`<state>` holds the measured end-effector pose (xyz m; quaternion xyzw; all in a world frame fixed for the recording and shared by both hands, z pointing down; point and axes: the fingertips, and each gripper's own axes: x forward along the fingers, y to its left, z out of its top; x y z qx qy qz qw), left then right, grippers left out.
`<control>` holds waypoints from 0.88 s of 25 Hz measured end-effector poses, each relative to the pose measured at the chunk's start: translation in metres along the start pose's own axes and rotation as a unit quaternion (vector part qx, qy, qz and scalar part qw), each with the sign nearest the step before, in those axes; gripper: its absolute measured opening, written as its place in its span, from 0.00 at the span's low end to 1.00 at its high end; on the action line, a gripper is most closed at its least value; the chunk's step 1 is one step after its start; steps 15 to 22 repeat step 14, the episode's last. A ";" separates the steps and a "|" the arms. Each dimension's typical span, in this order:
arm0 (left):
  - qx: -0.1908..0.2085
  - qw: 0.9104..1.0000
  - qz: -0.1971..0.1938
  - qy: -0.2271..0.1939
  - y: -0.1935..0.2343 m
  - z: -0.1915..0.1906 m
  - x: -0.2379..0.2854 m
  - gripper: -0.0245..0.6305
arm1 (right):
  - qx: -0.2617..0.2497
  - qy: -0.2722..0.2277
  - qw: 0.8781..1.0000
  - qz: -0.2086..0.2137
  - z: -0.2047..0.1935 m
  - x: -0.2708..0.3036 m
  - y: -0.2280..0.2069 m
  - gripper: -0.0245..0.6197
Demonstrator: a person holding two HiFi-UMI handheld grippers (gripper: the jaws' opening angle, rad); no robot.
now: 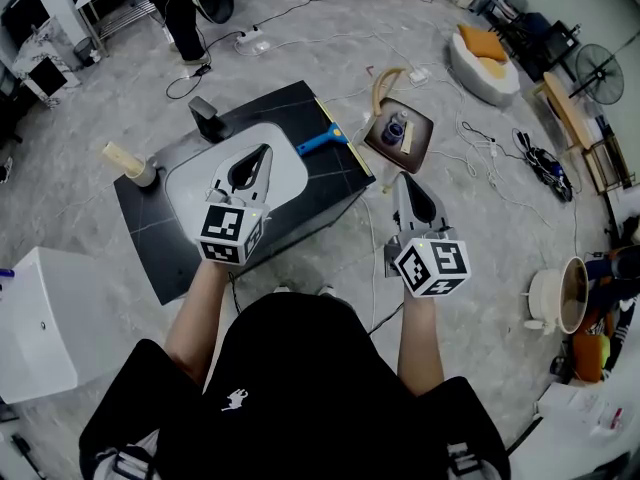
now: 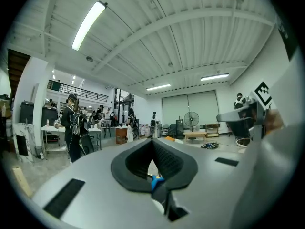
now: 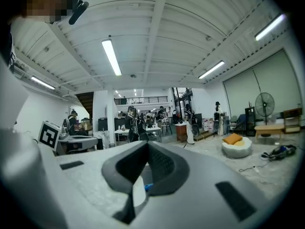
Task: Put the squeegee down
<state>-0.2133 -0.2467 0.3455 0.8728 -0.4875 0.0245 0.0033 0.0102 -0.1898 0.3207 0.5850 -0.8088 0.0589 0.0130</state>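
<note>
Left gripper [image 1: 263, 155]: clenched on nothing; its own view [image 2: 153, 141] shows the 2 jaws meeting at the tip with nothing between them.
Right gripper [image 3: 147, 143]: also closed and empty, held beside the table's near right corner [image 1: 403, 181].
Squeegee [image 1: 320, 141]: lies flat on the black table [image 1: 330, 193], just beyond the left gripper's tip and off toward the right gripper's side, touching neither gripper. The task looks done.
Risk 1: the squeegee's head sits close to the table's edge on the right gripper's side, so a sideways sweep of either gripper could knock it to the floor.
Risk 2: both grippers hang near the table, so a careless drop could strike the white mat [image 1: 195, 183] under the left gripper.
Brown tray [image 1: 420, 146]: on the floor ahead of the right gripper, holding 1 small dark jar [image 1: 394, 131] and a pale item I cannot name.
Grey cup [image 1: 147, 176]: outboard of the left gripper, holding 1 wooden piece [image 1: 122, 157].
White pot [image 1: 548, 298]: outboard of the right gripper, brown inside; contents unclear.
</note>
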 end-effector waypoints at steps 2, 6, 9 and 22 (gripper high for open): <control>0.002 1.000 -0.001 0.005 -0.002 -0.004 0.000 0.04 | 0.001 0.003 1.000 -0.001 -0.004 -0.002 -0.001 0.04; 0.005 1.000 -0.006 0.006 -0.006 -0.005 -0.002 0.04 | 0.000 0.005 1.000 -0.002 -0.006 -0.004 0.001 0.04; 0.008 1.000 -0.011 0.008 -0.007 -0.006 -0.003 0.04 | -0.002 0.007 1.000 -0.004 -0.009 -0.004 0.003 0.04; 0.010 1.000 -0.014 0.013 -0.002 -0.011 -0.006 0.04 | -0.003 0.011 1.000 -0.008 -0.013 -0.002 0.009 0.04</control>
